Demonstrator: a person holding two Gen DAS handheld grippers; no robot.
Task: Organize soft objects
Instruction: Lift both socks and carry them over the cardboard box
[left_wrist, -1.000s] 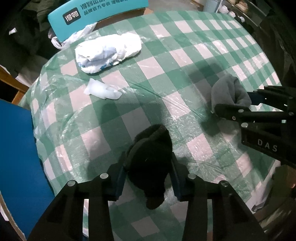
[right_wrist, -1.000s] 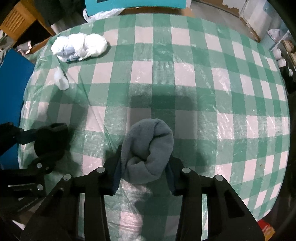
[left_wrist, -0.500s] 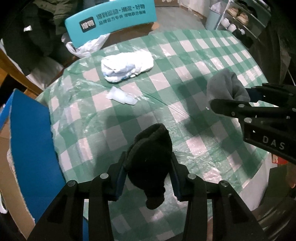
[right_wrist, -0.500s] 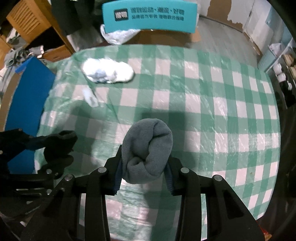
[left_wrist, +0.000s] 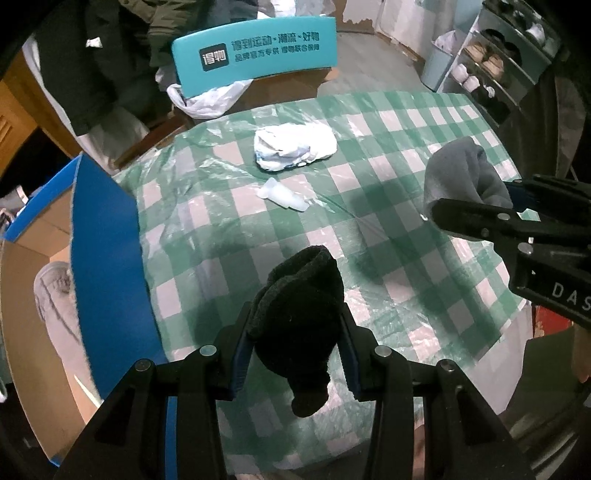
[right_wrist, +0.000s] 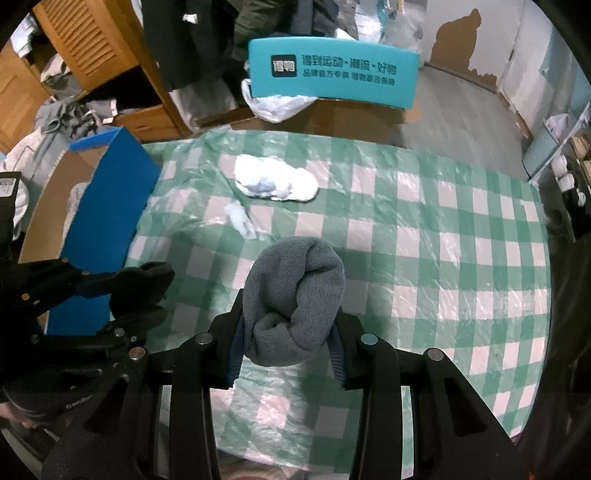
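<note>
Left claw clamped on a black sock, rolled into a lumpy knit bundle; long axis roughly 12-to-6 in the left wrist view, a loose nub hanging out the 6 o'clock end. Bundle held clear above the surface, shadow visible on the cloth underneath.

Right claw clamped on a grey sock, ribbed terry knit, rolled into a fat cylinder with the cuff folded over at the bottom; long axis also near 12-to-6, rounded end at 12. Also off the surface.

Seen in the left wrist view, grey sock sits at 3 o'clock; in the right wrist view, black sock at 9 o'clock.

Surface covered in green-and-white checked cloth under wrinkled clear plastic film. White crumpled bundle with pale blue patches, elongated, lying flat toward 12 o'clock on the cloth, long axis running 9-to-3. Small clear plastic scrap just beside it, nearer the claws.

Blue cardboard box at 9 o'clock off the surface edge, flap upright, pale fabric inside. Teal chair back with white print at 12 o'clock, beyond the far edge.
</note>
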